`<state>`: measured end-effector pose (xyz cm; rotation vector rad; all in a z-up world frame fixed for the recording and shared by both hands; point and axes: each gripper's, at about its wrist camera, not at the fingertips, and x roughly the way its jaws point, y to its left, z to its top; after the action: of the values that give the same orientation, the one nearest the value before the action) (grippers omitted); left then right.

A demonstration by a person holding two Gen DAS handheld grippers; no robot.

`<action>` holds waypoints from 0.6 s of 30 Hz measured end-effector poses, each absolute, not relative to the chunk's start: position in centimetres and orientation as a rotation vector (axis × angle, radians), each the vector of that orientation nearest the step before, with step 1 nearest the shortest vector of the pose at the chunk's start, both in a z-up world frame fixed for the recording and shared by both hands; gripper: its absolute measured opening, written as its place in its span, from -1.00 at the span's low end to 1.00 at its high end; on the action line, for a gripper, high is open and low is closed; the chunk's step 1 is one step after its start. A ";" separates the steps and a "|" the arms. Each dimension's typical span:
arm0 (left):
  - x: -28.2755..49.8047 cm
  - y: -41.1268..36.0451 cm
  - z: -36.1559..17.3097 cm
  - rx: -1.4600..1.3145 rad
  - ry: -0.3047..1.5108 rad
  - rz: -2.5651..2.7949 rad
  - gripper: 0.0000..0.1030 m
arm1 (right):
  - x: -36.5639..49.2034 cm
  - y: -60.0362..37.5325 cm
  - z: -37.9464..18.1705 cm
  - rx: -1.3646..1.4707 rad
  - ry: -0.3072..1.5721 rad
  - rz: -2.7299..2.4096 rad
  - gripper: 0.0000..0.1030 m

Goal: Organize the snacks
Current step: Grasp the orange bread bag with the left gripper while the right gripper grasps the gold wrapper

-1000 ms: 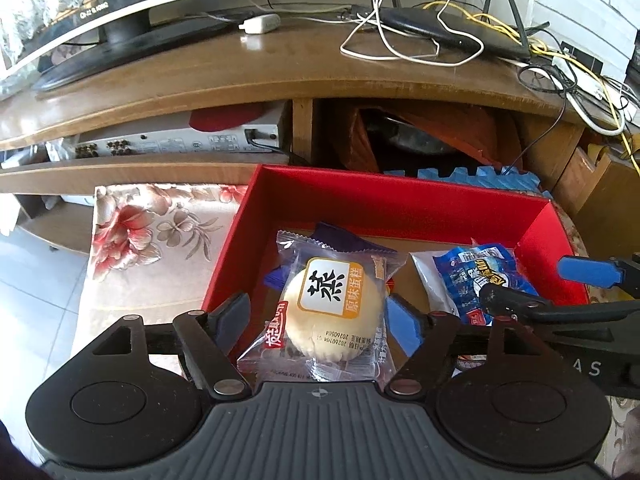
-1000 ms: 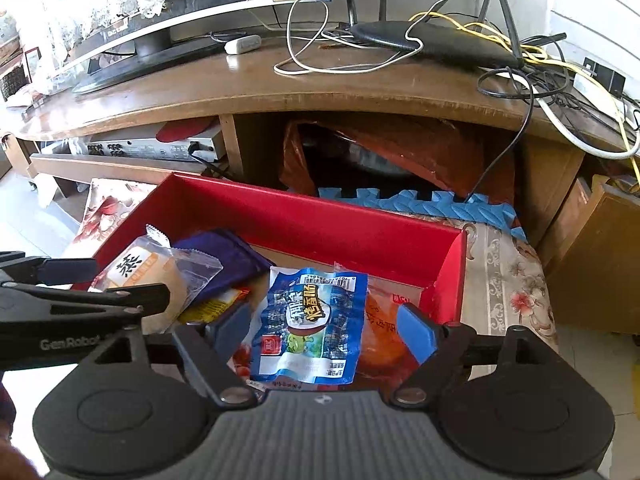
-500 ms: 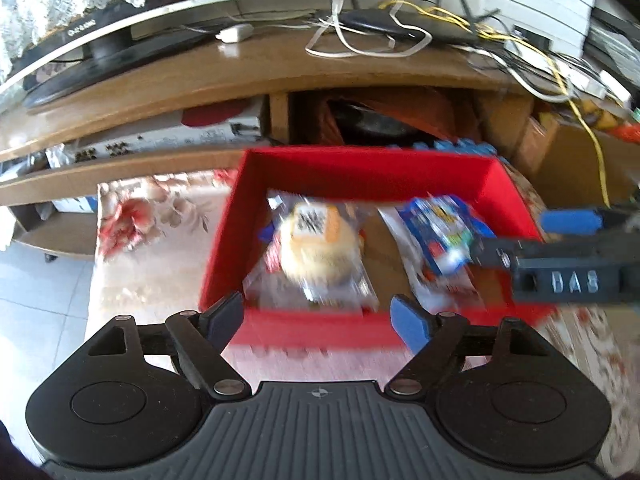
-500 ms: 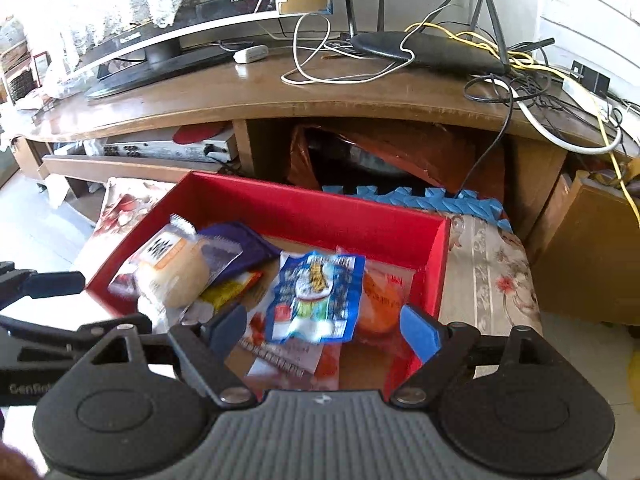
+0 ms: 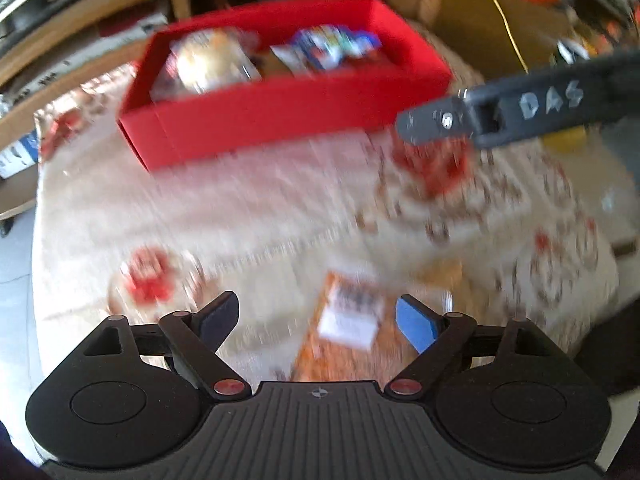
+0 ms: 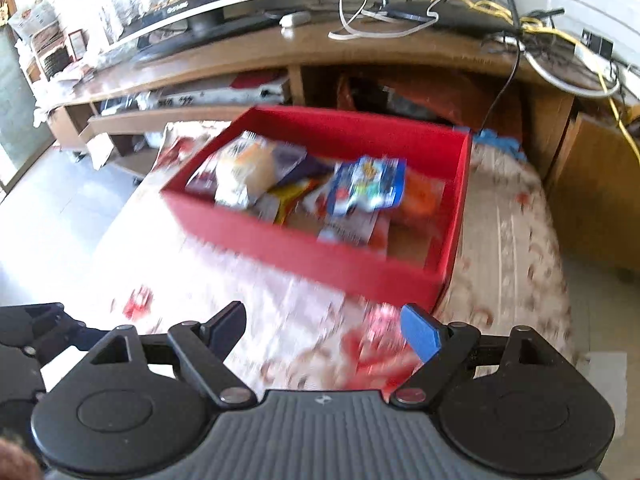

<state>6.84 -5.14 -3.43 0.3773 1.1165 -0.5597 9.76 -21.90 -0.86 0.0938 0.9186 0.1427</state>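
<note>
At the bottom of the left wrist view, the left hand-held gripper (image 5: 318,320) is hanging released over the floral cloth (image 5: 248,216), its jaws having just been opening wider, nothing pressed between them. Just beyond the fingertips, at lower centre, an orange snack packet (image 5: 344,336) with a white label is lying flat on the cloth, blurred. Further up, the red box (image 5: 280,120) is sitting in the upper middle of the frame, a pale bun in clear wrap (image 5: 208,62) resting at its left end and a blue packet (image 5: 332,44) at its right. The right hand-held gripper (image 5: 500,110) is crossing in from the right edge, near the box's right corner.

Over in the right wrist view, that right hand-held gripper (image 6: 324,328) is also standing released, empty, above the cloth (image 6: 512,232). Beyond it the red box (image 6: 320,260) is holding the bun (image 6: 244,172), the blue packet (image 6: 368,188) and other wrappers, too blurred to name. Farthest back, a wooden TV stand (image 6: 304,52) is carrying tangled cables (image 6: 560,40).
</note>
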 end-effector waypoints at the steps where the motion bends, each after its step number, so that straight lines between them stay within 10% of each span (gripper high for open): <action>1: 6.5 -5.1 -3.9 0.398 1.124 -0.560 0.74 | 9.2 -21.7 -1.1 0.093 0.928 0.147 0.47; 18: 5.2 -4.6 -4.6 0.368 1.155 -0.664 0.90 | 4.6 -21.8 -3.1 0.118 1.004 0.157 0.49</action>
<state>5.19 -4.58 -4.62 0.3680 1.1554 -0.6639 4.61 -21.82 -3.12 0.1180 1.0044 0.1573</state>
